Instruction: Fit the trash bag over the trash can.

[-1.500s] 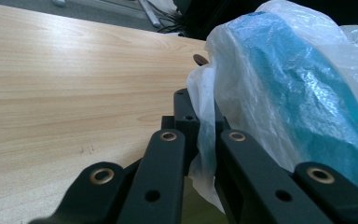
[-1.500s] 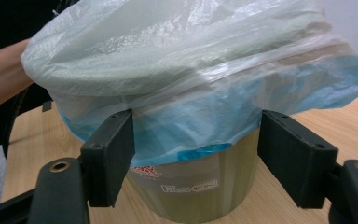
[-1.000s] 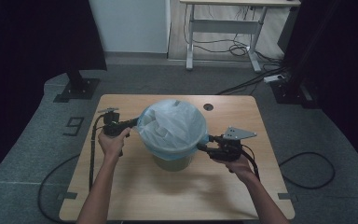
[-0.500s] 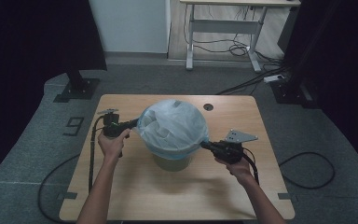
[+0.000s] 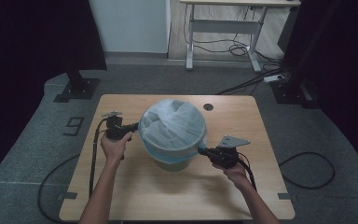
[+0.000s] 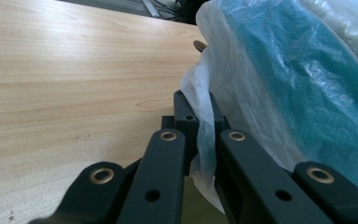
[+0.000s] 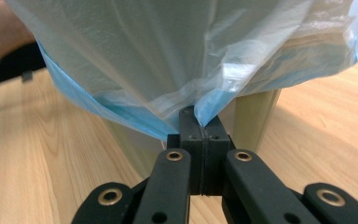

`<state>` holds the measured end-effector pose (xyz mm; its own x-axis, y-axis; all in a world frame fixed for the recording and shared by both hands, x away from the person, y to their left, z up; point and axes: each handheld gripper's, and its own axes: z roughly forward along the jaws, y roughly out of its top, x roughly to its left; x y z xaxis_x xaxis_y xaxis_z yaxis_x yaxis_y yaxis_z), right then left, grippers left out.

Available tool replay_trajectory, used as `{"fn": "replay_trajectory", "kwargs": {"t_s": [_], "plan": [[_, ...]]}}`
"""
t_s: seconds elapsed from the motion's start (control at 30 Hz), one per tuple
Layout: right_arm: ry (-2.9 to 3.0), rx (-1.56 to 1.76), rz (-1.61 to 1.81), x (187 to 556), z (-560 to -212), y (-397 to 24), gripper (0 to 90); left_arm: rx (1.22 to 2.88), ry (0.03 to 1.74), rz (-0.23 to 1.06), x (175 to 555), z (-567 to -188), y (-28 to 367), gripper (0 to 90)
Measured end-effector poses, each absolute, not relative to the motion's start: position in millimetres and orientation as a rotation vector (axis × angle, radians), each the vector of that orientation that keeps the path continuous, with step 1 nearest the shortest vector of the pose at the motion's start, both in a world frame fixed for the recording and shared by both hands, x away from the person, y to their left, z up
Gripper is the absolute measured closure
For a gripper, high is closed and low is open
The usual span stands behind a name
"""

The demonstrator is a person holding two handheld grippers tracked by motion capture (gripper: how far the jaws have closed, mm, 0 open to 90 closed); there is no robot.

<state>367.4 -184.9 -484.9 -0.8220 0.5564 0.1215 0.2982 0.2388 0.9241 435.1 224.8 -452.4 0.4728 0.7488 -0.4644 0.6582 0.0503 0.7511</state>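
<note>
Fitting the bag (image 5: 172, 123) over the bin (image 5: 170, 163) at the middle of the surface (image 5: 135, 196), the person has both tongs clenched on the bag's hem, the left tongs (image 6: 200, 128) at the bin's left and the right tongs (image 7: 199, 122) at its near right, seemingly so the film stretches evenly over the rim. Against the earlier frames, the right tongs have just been closing onto the hem and now sit lower, with the blue edge drawn further down that side.
</note>
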Motion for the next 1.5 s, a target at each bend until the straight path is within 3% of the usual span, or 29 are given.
{"fn": "replay_trajectory", "kwargs": {"t_s": [1.13, 1.5], "plan": [[2.51, 0.958, 1.224, 378.4, -536.0, -172.6, 88.5, 1.702, 1.294, 0.013, 449.7, -493.7, 211.4, 89.4], [2.493, 0.981, 1.237, 386.1, -542.6, -161.1, 88.3, 1.711, 1.303, -0.001, 448.2, -498.1, 214.0, 88.4]]}}
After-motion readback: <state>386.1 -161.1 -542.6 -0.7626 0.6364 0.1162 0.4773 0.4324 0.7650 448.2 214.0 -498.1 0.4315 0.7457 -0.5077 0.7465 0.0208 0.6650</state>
